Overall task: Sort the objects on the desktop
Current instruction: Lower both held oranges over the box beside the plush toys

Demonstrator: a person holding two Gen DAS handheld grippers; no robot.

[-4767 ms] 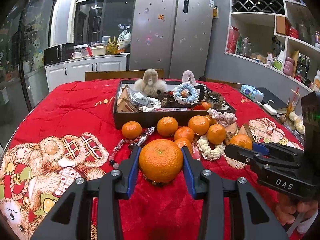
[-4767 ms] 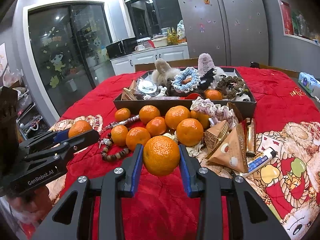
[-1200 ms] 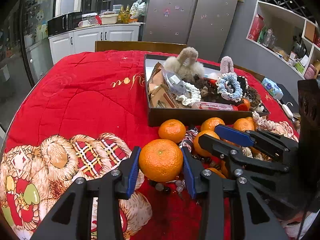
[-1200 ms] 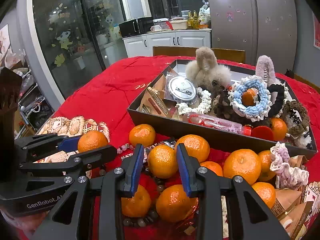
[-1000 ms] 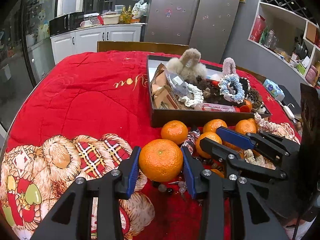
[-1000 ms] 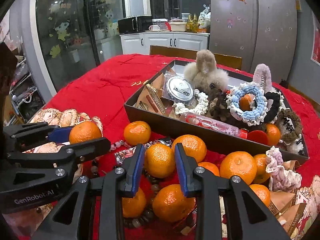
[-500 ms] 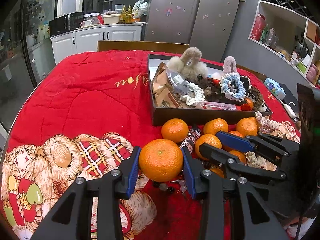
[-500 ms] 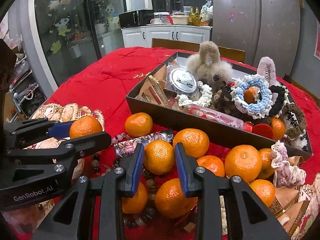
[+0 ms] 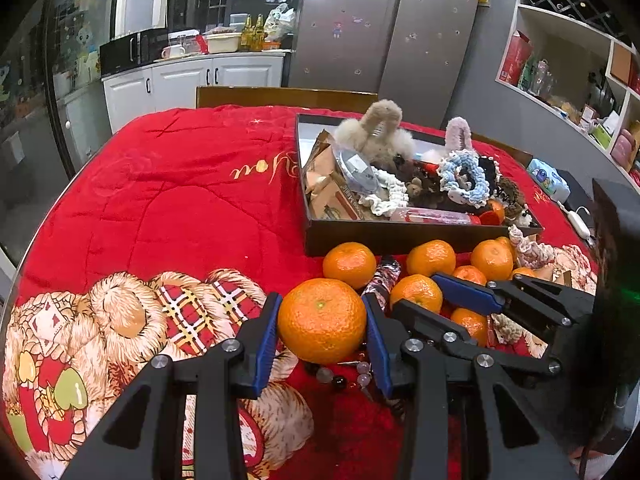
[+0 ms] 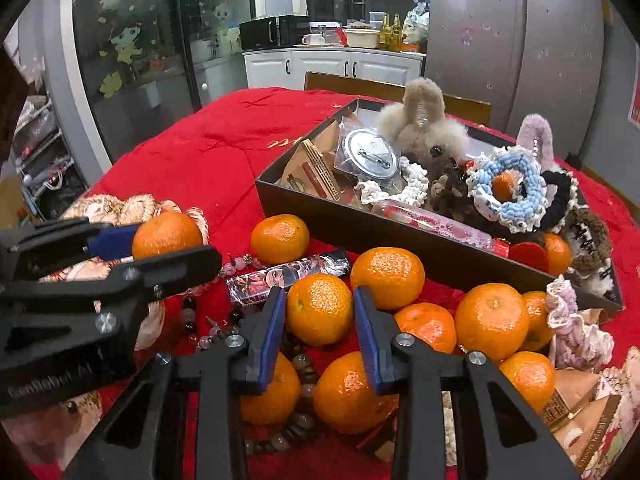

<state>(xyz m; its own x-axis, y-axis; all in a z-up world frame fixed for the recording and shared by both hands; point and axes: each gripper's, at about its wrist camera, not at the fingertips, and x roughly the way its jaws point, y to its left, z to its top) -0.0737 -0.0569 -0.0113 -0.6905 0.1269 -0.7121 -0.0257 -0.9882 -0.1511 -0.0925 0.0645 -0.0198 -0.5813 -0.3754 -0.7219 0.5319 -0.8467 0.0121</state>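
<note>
So on my left side, the left gripper [image 9: 322, 326] has its blue pads pinching a big mandarin [image 9: 321, 326], held up off the red quilt [image 9: 172, 200] with the teddy-bear print. Over on the right, my right gripper [image 10: 320, 312] sits around a smaller mandarin [image 10: 319, 309] in the pile. Its pads look barely clear of the peel, so not really a grip there.

What could go wrong: the loose fruit is heaped on a bead bracelet [image 10: 298, 360] and a shiny candy wrapper [image 10: 286, 276], all on soft padded fabric, so any nudge could send round ones rolling. Both grippers are also very close together, so the black frames could easily knock. And squeezing harder could dent the thin peel.

Further right is the dark shallow box [image 10: 360, 224], stiff-walled and already crammed with fluffy plush, crocheted scrunchies, a round tin and paper packets. Not much flat space left, so a mandarin dropped in might roll.
</note>
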